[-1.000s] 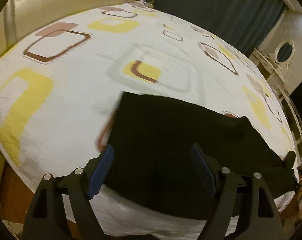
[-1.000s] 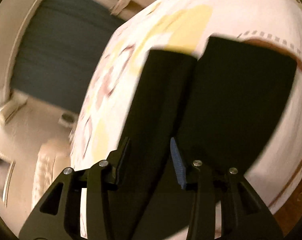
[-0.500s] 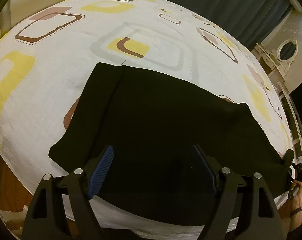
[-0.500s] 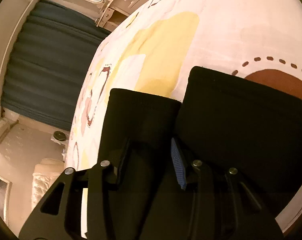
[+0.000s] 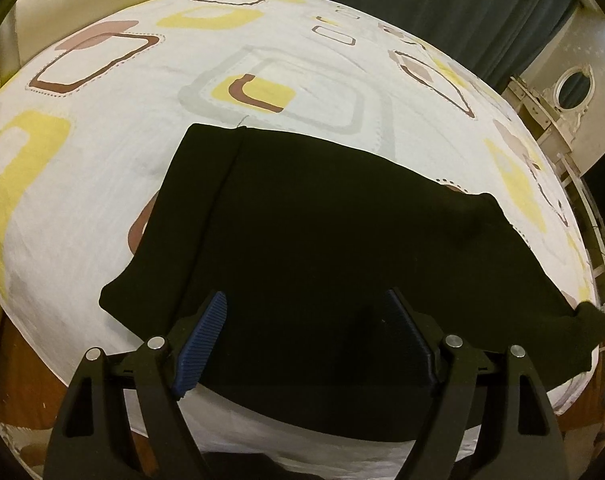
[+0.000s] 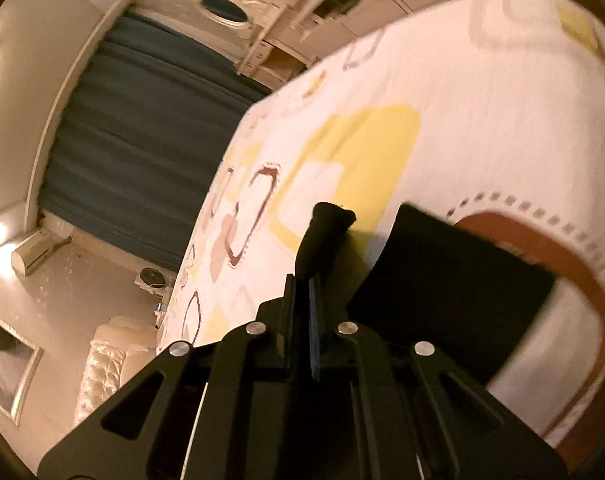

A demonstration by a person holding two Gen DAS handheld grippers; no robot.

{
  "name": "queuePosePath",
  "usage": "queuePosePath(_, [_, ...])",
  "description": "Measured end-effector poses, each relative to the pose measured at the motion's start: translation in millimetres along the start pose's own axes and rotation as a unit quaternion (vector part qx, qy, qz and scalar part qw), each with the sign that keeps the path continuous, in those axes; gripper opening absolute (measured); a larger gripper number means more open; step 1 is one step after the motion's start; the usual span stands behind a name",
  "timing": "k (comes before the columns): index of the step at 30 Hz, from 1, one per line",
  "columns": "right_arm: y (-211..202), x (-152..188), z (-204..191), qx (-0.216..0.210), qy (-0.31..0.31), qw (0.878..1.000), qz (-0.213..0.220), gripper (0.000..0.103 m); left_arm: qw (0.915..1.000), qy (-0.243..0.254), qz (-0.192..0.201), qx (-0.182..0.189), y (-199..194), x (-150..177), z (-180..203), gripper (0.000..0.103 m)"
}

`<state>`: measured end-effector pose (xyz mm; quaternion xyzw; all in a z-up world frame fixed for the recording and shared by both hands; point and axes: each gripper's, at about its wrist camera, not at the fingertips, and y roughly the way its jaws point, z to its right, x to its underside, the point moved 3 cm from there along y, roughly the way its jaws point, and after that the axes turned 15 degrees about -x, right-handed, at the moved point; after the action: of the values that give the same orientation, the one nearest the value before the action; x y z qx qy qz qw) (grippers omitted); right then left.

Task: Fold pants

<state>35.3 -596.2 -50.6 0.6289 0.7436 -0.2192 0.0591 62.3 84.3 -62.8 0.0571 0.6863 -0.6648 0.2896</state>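
Black pants (image 5: pixel 326 248) lie flat across the near part of a bed, waistband end to the left, legs running right. My left gripper (image 5: pixel 306 332) is open and hovers over the pants near the front edge, touching nothing. My right gripper (image 6: pixel 302 292) is shut on a bunched bit of the pants' leg end (image 6: pixel 326 232) and holds it lifted off the sheet. The other leg end (image 6: pixel 454 280) lies flat to its right. The lifted leg end also shows at the far right of the left wrist view (image 5: pixel 590 320).
The bed sheet (image 5: pixel 102 184) is white with yellow, brown and grey squares. A cream headboard (image 5: pixel 62 12) is at the far left. Dark curtains (image 5: pixel 442 4) and a white dresser with an oval mirror (image 5: pixel 574 88) stand beyond the bed.
My right gripper has closed on one leg end and lifted it; half a second ago its jaws stood apart over the pants. The left gripper has stayed open over the pants.
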Motion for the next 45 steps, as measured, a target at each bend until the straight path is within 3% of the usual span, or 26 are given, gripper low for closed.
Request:
queuePosePath(4, [-32,3,10,0.014,-0.009,1.0,0.006,0.005,1.0,0.0,-0.003,0.007,-1,0,1,0.08])
queuePosePath(8, [-55,18,49,0.043,0.021,0.999,0.006,0.005,1.0,0.008,-0.001,0.006,-1,1,5,0.08])
queuePosePath(15, [-62,40,92,0.06,0.06,0.996,0.012,0.005,0.9999,0.011,0.0,0.005,0,3,6,0.08])
queuePosePath(18, [-65,44,95,0.045,0.073,0.996,0.009,0.008,0.9999,0.011,0.001,0.005,0,3,6,0.08])
queuePosePath(19, [-65,40,93,0.049,0.074,0.996,0.009,0.016,0.9999,0.012,0.002,0.006,-1,3,6,0.08])
queuePosePath(24, [-91,10,69,0.11,-0.009,0.994,0.019,0.018,0.9999,0.012,0.006,0.008,0,4,7,0.08])
queuePosePath(26, [-81,-7,52,0.127,-0.069,0.99,-0.007,0.023,0.9999,0.014,0.007,0.006,0,4,8,0.08])
queuePosePath(30, [-30,-31,26,0.114,-0.151,0.979,-0.076,0.03,0.9998,0.014,0.011,0.0,0,5,10,0.08])
queuePosePath(32, [-2,-38,21,0.1,-0.165,0.974,-0.115,0.042,0.9999,0.011,0.012,-0.001,0,5,10,0.08])
queuePosePath(35, [43,-45,20,0.105,-0.194,0.96,-0.171,0.043,0.9999,0.004,0.013,-0.003,0,6,9,0.08])
queuePosePath(39, [67,-47,22,0.118,-0.213,0.947,-0.21,0.048,0.9998,0.005,0.014,-0.011,1,5,10,0.08])
queuePosePath(40, [72,-45,23,0.121,-0.218,0.943,-0.221,0.048,0.9997,0.009,0.014,-0.015,2,5,11,0.08])
queuePosePath(43, [83,-37,21,0.14,-0.254,0.924,-0.248,0.006,0.9994,0.018,0.015,-0.026,4,6,14,0.081])
queuePosePath(45, [86,-35,17,0.148,-0.27,0.917,-0.252,0.005,0.9992,0.022,0.016,-0.029,5,6,16,0.083])
